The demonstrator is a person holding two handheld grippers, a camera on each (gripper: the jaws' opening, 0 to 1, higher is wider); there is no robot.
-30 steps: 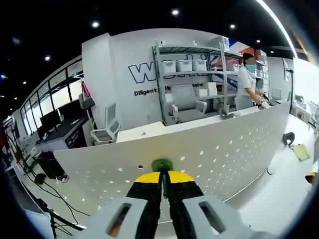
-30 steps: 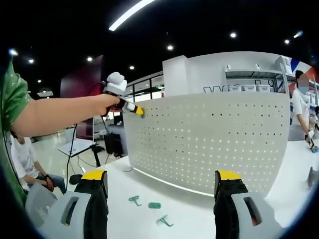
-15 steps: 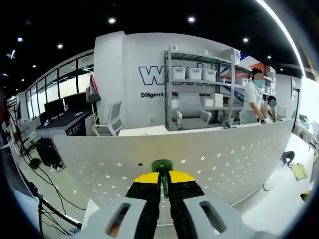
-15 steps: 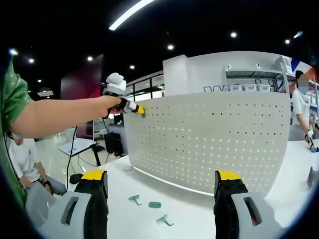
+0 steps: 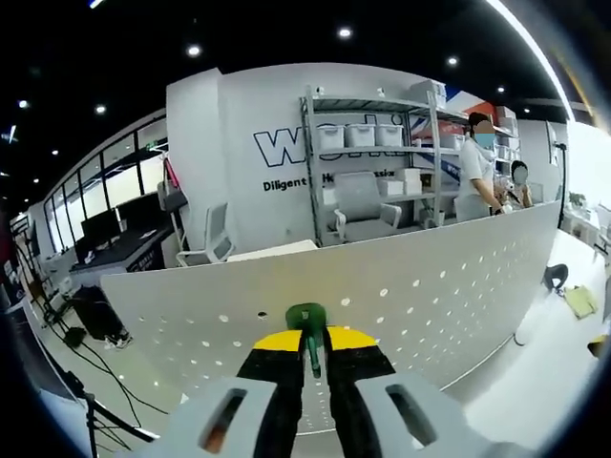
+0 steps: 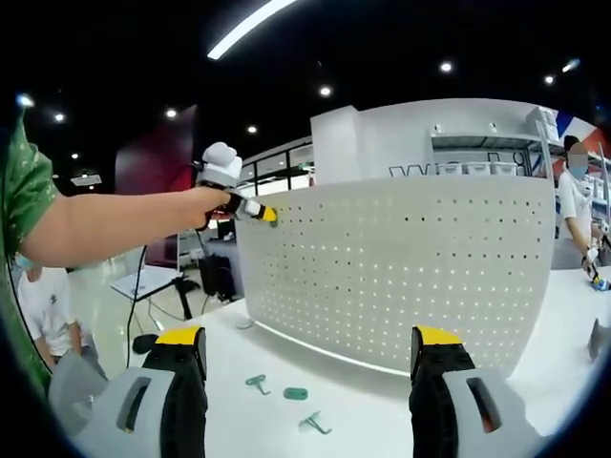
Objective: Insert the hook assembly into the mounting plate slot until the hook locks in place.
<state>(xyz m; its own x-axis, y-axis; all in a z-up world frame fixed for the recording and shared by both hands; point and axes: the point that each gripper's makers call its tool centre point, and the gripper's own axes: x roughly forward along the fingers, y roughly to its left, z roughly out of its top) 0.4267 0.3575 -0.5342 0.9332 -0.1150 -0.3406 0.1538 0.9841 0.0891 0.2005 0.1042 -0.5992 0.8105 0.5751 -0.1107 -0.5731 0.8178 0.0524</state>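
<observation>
In the left gripper view my left gripper point(image 5: 313, 342) is shut on a green hook point(image 5: 306, 320), whose head touches the upper part of the white perforated mounting plate point(image 5: 430, 296). The right gripper view takes in the same plate point(image 6: 401, 277) standing upright on the white table point(image 6: 239, 420). The left gripper point(image 6: 267, 214), held by a person's hand, is at the plate's top left corner. My right gripper point(image 6: 305, 367) hangs open and empty in front of the plate. Three loose green hooks point(image 6: 296, 393) lie on the table at the plate's foot.
A person point(image 5: 474, 162) stands at metal shelves point(image 5: 368, 143) behind the plate. Another person point(image 6: 43, 305) sits at the far left. Office chairs and desks point(image 5: 134, 243) line the back. A dark object point(image 5: 552, 274) lies on the table to the right.
The left gripper view has swung slightly back to the left and tilted; the hook stays pinched against the plate's top. The right gripper has not moved.
</observation>
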